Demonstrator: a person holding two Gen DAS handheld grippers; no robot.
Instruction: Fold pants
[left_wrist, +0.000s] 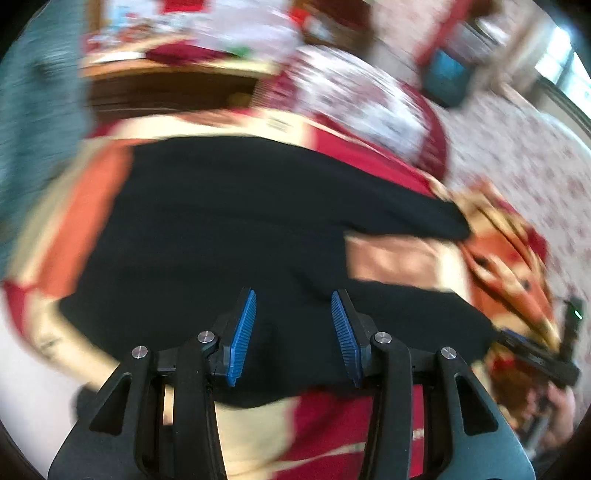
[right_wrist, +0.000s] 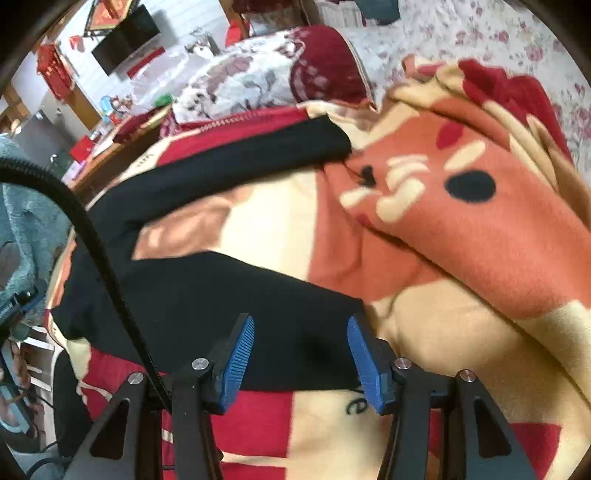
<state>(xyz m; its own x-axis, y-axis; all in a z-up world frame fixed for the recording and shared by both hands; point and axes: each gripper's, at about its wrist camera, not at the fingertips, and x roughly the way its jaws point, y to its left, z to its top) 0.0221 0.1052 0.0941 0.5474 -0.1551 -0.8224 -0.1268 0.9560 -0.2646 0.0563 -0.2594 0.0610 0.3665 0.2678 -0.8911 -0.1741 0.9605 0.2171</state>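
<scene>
Lying spread across the middle of both frames, the black pants (left_wrist: 229, 221) are resting on a patterned blanket (right_wrist: 443, 229) on the bed, with two legs parting toward the right. The left tool (left_wrist: 293, 332) is hovering with blue pads spread, pinching nothing; the right tool (right_wrist: 301, 360) is likewise gaping over the near leg's hem. The left view is blurring, so contact is uncertain. A pad may be catching blanket along with cloth, dragging both. The bunched blanket fold at right is crowding the far hem; open room is lying toward the lower frame.
</scene>
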